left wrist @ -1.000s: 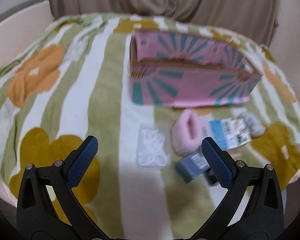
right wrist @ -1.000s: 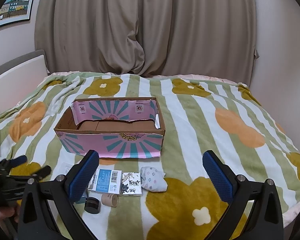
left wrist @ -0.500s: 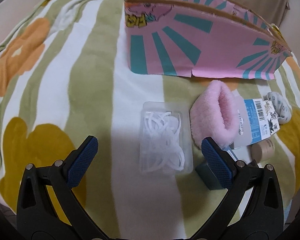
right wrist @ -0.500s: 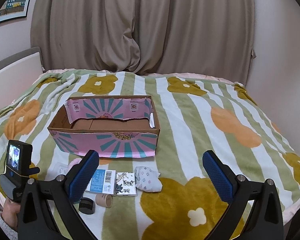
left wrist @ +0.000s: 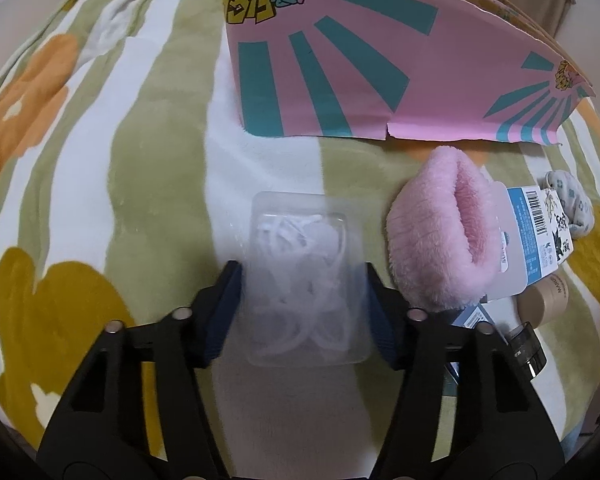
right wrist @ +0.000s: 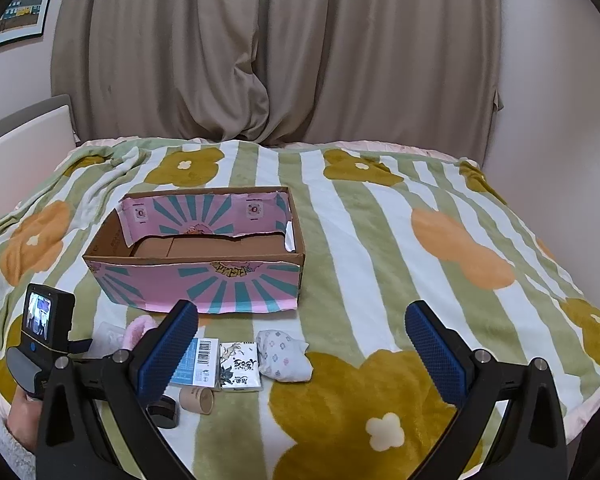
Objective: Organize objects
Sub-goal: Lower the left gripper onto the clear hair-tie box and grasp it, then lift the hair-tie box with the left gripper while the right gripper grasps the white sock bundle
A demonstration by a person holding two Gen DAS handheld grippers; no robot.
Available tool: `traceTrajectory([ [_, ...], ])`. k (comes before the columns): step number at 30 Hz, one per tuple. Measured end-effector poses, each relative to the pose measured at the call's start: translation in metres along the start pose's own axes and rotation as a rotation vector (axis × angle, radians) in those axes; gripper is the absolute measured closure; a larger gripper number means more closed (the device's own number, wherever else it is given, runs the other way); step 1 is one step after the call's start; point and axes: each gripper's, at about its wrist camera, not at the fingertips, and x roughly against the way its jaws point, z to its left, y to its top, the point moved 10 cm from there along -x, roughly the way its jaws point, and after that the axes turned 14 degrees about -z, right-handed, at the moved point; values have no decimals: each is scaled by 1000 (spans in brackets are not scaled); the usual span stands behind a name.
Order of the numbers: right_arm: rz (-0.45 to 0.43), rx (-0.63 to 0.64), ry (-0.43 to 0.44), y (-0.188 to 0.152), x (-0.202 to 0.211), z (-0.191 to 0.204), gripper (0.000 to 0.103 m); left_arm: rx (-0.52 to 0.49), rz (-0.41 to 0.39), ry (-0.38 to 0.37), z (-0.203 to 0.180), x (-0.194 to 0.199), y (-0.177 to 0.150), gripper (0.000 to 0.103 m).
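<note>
A clear plastic pack [left wrist: 300,240] of white loops lies flat on the flowered blanket, in front of the pink and teal cardboard box [left wrist: 340,60]. My left gripper [left wrist: 301,270] points down over it. Its jaws are closing, with the pack between them and the blue pads against its two long sides. In the right wrist view the box [right wrist: 196,280] stands open-topped mid-bed, and the left gripper [right wrist: 80,346] sits low at the left with a hand under it. My right gripper [right wrist: 302,310] hangs open in the air, holding nothing.
To the right of the pack lie a pink fluffy roll [left wrist: 436,240], a blue barcode card [right wrist: 196,360], a printed sachet [right wrist: 240,366], a patterned cloth bundle [right wrist: 284,356], a tan tube [right wrist: 196,398] and a black jar [right wrist: 164,410]. Curtains hang behind the bed.
The left gripper dropped toward the clear pack, and its jaws went from wide apart to narrow around the pack. The right gripper stayed where it was.
</note>
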Motion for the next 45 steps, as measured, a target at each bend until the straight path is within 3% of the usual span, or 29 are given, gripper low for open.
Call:
traceTrajectory([
  [12,-3,-19,-12,0,-1,-7,0,20,-62,-15,3,16,12,52],
  [20,-5,-27,-17,2,-1,-11,0,24,-159,-31,-1,50,39,52],
  [27,-12,-49,-27,4,1,-22,0,38,-323,-50,-2,115,81,52],
  [37,-13,-67,-17,5,1,-24,0,23,-621,-45,-23,252,129,52],
  [45,-12,-74,-7,3,1,-25,0,15,-747,-47,-33,318,139,52],
])
